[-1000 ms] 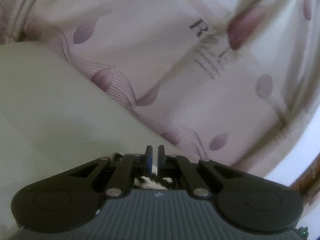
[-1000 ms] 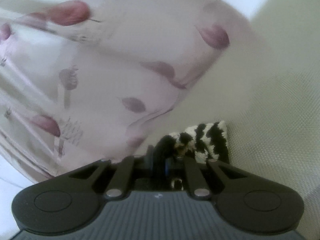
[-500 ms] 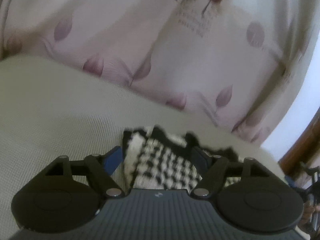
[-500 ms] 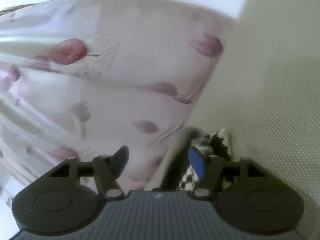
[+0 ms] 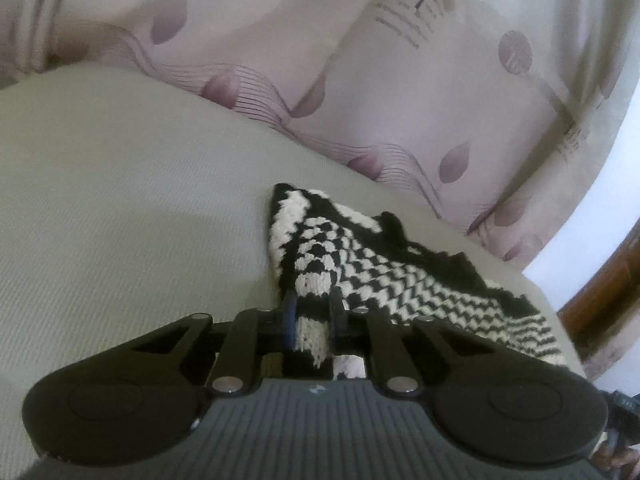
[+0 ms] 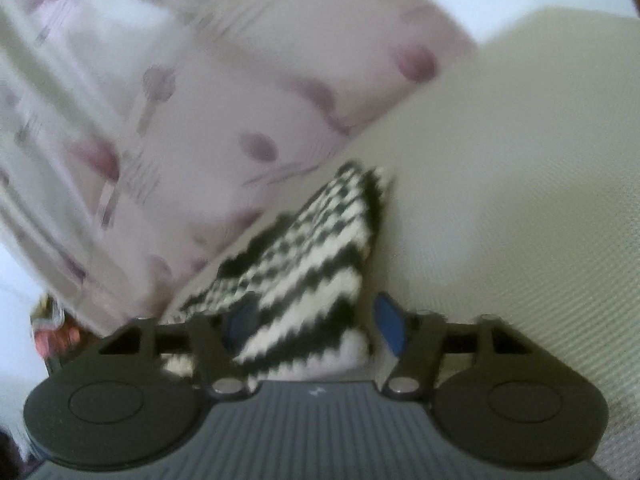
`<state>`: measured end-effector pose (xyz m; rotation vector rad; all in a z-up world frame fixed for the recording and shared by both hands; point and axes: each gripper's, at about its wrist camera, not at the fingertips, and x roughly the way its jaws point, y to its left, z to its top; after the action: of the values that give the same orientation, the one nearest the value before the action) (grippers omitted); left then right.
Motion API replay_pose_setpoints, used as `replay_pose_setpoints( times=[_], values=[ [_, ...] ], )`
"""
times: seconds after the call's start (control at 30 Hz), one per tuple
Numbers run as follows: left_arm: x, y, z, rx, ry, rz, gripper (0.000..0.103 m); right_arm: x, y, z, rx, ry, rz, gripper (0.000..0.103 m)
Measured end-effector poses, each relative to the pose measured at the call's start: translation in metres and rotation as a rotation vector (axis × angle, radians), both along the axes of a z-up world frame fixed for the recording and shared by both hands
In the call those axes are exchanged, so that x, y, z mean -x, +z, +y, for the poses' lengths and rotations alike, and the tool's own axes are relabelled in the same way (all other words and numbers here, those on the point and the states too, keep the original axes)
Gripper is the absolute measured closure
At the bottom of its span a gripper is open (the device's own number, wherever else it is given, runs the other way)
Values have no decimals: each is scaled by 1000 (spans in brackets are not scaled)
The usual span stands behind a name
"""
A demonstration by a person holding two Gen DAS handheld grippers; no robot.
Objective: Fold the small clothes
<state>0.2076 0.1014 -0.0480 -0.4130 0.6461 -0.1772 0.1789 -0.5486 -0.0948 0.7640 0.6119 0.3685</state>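
Left gripper [image 5: 313, 322]: jaws closing, drawn in narrow, with a corner strip of the black-and-white knitted garment [image 5: 360, 264] between the pads; I read it as pinched or all but pinched. I hold it at the near corner so that edge can be lifted and carried over for a fold.

Right gripper [image 6: 316, 320]: jaws closing but with a clear gap yet; the blue pads [image 6: 390, 322] stand either side of the garment's other near corner and, as far as the blur allows, do not press on it. A matching hold here would let me raise both corners together and keep the edge straight.

Knitted garment [image 6: 304, 256]: small, zigzag and check pattern, lying flat on the pale green ribbed bed cover [image 5: 120, 208], near its far edge. Its far side reaches up to the curtain. My judgement: a soft, stretchy knit that will sag between two holds.

Curtain [image 5: 360, 92]: pale pink with purple leaf print, hanging close behind the bed. It leaves little room beyond the garment, so I would fold toward myself or sideways rather than away.

Dark wooden piece [image 5: 600, 292]: at the right edge, well apart from the work; no hindrance.

Right view is motion-blurred; finer detail there cannot be told.
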Motion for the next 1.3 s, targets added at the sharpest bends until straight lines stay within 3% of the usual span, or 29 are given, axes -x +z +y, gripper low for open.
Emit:
replay_pose_setpoints(
  times=[0.03,0.17,0.3,0.37,0.47,0.53,0.6,0.7,0.8,0.9,1.0,1.07,1.13,1.3],
  values=[
    [4,-2,0,-8,11,-2,88,1,2,5,29,15,16,91],
    [9,-8,10,33,52,7,88,11,7,13,70,38,28,93],
    [5,-7,4,-2,49,-7,88,17,6,1,142,20,77,92],
    [3,-6,5,-2,57,-13,86,14,1,-14,60,1,96,93],
    [8,-4,5,-17,78,-40,82,12,11,-17,82,-6,106,89],
    [11,0,8,-15,78,-62,69,13,20,-15,103,-42,98,89],
    [13,7,8,-29,84,-77,59,18,40,-9,162,-95,27,89],
    [10,18,1,-45,55,-98,38,8,70,11,196,-51,-82,89],
    [2,26,-11,-72,26,-116,33,-22,90,53,328,55,-131,89],
    [-17,28,-22,-116,22,-106,29,-58,90,95,432,133,-131,89],
    [-45,23,-31,-147,-1,-59,31,-87,80,130,491,192,-122,89],
    [-64,16,-36,-179,-14,-19,39,-106,71,149,513,207,-101,89],
    [-75,10,-39,-206,-21,7,85,-121,64,163,491,229,-83,89],
    [-73,5,-26,-233,88,-9,95,-143,46,199,482,272,-51,89]
  ],
)
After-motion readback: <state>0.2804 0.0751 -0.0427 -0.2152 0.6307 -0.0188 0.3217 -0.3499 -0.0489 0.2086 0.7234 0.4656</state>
